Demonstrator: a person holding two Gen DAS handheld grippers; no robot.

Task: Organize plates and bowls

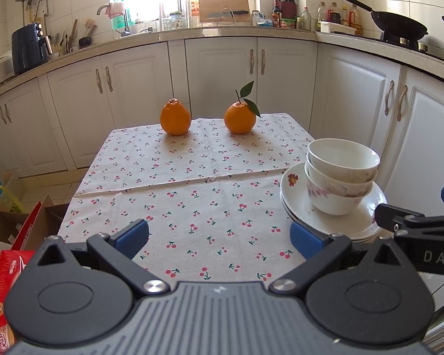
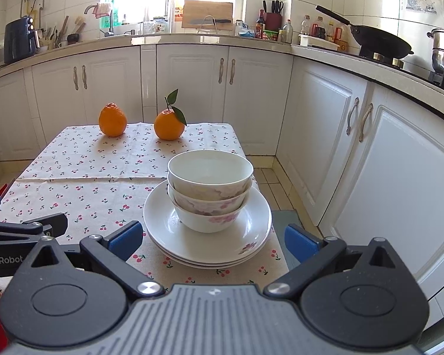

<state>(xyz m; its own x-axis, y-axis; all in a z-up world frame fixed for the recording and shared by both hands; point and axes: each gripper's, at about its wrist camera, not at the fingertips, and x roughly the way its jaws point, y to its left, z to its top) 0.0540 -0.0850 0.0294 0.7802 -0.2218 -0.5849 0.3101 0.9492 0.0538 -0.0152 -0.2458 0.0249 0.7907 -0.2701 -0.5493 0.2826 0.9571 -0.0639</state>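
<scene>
Three white floral bowls (image 2: 210, 190) are nested in one stack on a stack of white plates (image 2: 162, 230) at the table's near right corner. They also show in the left wrist view: bowls (image 1: 340, 174), plates (image 1: 293, 195). My right gripper (image 2: 211, 239) is open and empty, its blue fingertips (image 2: 125, 238) on either side of the plates' near edge, not touching. My left gripper (image 1: 220, 238) is open and empty over the cloth, left of the plates.
Two oranges (image 1: 175, 117) (image 1: 240, 118) sit at the far edge of the cherry-print tablecloth (image 1: 192, 201). Cardboard boxes (image 1: 11, 236) stand on the floor at left. White cabinets (image 2: 384, 162) run along the right and back. The table's right edge is just beside the plates.
</scene>
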